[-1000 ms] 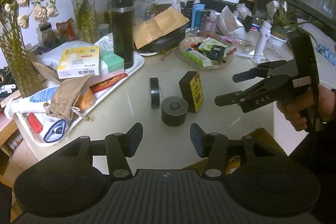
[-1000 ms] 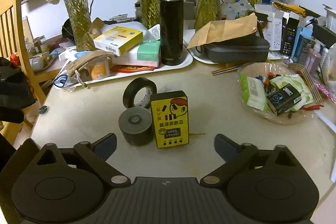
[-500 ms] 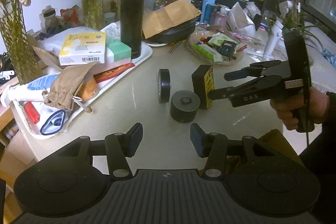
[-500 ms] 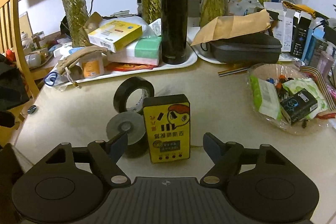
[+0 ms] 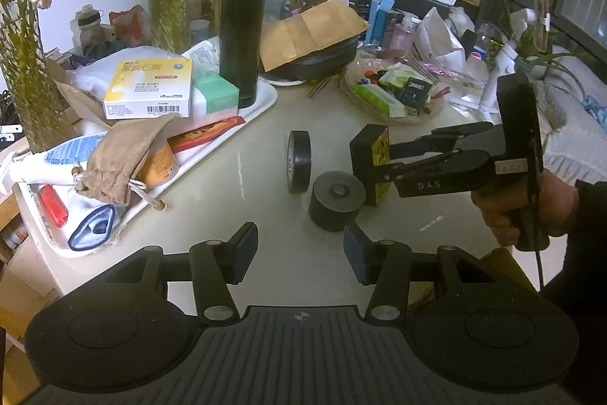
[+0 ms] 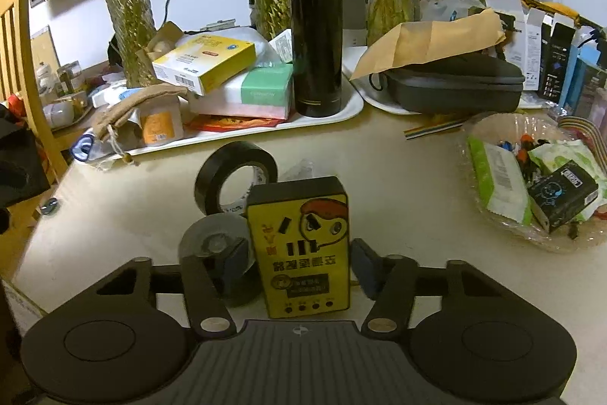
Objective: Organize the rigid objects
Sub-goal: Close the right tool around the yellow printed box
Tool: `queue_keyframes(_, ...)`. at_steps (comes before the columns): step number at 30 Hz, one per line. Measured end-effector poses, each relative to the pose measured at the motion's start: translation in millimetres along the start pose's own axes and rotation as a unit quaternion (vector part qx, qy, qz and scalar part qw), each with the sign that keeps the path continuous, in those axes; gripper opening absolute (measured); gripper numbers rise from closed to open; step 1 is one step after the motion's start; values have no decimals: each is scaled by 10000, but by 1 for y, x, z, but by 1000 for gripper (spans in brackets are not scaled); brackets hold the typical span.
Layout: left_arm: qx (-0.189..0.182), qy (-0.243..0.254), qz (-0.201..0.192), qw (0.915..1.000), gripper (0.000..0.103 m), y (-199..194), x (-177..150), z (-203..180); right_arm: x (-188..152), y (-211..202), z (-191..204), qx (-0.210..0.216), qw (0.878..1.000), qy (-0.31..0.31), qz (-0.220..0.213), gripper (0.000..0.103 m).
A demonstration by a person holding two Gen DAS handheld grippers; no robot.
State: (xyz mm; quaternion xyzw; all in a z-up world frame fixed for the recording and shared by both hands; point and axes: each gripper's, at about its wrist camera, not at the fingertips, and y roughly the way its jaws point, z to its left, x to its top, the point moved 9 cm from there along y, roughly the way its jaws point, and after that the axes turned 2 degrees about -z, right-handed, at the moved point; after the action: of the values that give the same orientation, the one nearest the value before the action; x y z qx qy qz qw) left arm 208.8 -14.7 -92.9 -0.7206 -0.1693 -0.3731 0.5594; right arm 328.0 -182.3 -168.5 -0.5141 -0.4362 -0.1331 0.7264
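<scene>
Right claw [image 6: 299,262]: its two fingers sit on either side of the yellow box [image 6: 299,241]. They are close to the box sides. I cannot tell if they press it yet.
Yellow box: stands up on the table [image 6: 398,177], in the middle, between the right claw's fingers.
Left claw [image 5: 299,253]: wide open, holds nothing, hangs over the near edge of the table.
Black puck [image 5: 335,200]: a short round block just left of the yellow box, touching or nearly so.
Tape roll [image 5: 298,161]: stands on its edge just behind the black puck.
Tall black bottle [image 6: 316,25]: far side, on the white tray [image 6: 341,109].
</scene>
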Motion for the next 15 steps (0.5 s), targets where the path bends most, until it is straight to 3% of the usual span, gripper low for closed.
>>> queue_keyframes(15, 125, 96, -138, 9998, 49, 13, 13, 2, -1, -22, -3, -194, 9998, -15, 53, 57)
